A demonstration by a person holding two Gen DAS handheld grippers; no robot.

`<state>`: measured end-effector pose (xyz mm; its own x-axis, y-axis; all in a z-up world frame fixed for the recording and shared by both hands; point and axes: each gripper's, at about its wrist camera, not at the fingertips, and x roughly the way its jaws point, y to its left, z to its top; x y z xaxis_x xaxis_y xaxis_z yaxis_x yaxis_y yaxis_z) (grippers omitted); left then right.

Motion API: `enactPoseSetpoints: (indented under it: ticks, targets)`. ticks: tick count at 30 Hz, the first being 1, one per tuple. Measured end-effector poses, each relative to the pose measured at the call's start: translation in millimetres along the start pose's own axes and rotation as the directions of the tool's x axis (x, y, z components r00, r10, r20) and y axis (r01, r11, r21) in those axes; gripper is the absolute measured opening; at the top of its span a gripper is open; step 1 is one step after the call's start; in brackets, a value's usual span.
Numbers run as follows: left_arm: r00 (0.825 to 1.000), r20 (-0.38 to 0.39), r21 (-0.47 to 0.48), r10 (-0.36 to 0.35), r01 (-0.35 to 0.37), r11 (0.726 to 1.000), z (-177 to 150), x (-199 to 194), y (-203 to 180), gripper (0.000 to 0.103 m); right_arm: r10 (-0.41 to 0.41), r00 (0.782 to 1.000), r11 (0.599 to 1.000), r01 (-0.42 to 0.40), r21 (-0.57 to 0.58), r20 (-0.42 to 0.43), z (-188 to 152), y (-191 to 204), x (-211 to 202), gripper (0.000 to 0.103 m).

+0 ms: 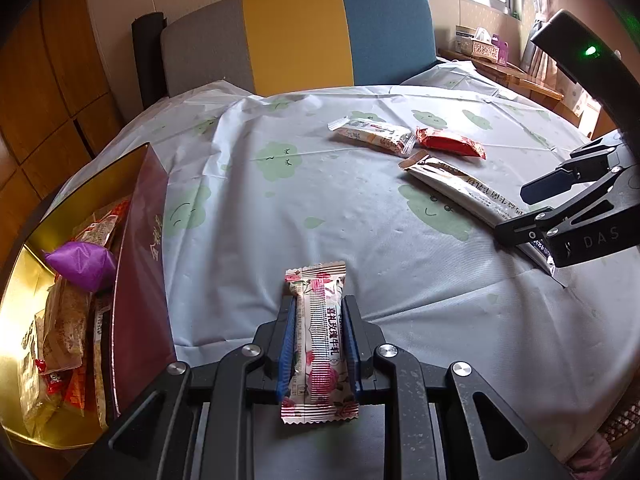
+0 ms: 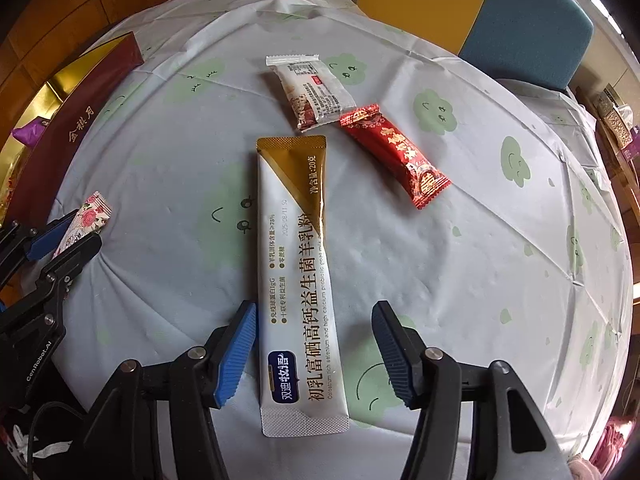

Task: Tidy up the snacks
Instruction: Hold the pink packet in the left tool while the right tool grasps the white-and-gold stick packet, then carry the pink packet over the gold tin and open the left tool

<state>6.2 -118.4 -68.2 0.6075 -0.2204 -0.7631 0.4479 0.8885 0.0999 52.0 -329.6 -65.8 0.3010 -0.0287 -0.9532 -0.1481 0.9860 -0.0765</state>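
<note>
**Rose-print bar pinched, long sachet lying between spread fingers**

Nearest the left wrist camera, the rose-print snack bar sits lengthwise between the left gripper fingers, which pinch it on both long sides; its crimped far end juts past the fingertips above the table. Just to the left stands the maroon wall of the gift box, its gold interior already holding a purple packet and other wrapped snacks. Bare cloth lies between the box wall and the held bar.

In the right wrist view, the long white-and-gold sachet lies flat on the table between the spread fingers of the right gripper, with a gap on each side, wider on the right. Beyond its gold end lie a white wrapped snack and a red candy packet, close beside each other. Open cloth stretches right of the sachet toward the table's curved edge, and left of it toward the box.
</note>
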Motion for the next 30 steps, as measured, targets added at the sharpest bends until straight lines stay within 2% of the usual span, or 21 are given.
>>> enactPoseSetpoints:
  ticks: [16,17,18,19,25,30]
  targets:
    - [1.000,-0.010,-0.021,-0.025,0.025,0.999,1,1,4,0.022,-0.026,0.999,0.999,0.025,0.021,0.022,2,5,0,0.062]
    - [1.000,-0.011,-0.025,-0.028,0.028,0.999,1,1,5,0.022,-0.020,0.999,1.000,0.019,0.025,0.027,2,4,-1,0.057]
    - [1.000,-0.012,-0.027,-0.029,0.029,0.999,1,1,5,0.022,-0.016,0.999,1.000,0.015,0.026,0.038,1,5,-3,0.035]
    - [0.999,-0.012,-0.027,-0.029,0.029,0.999,1,1,5,0.022,-0.019,0.999,0.999,0.018,0.026,0.040,1,5,-3,0.032]
    - [1.000,-0.014,-0.029,-0.025,0.025,0.999,1,1,5,0.023,-0.026,0.999,1.000,0.026,-0.013,0.043,-1,13,-5,0.032]
    - [0.999,-0.026,-0.035,-0.027,0.026,0.999,2,1,5,0.023,0.028,0.999,0.999,-0.029,0.037,0.017,-1,3,-1,0.036]
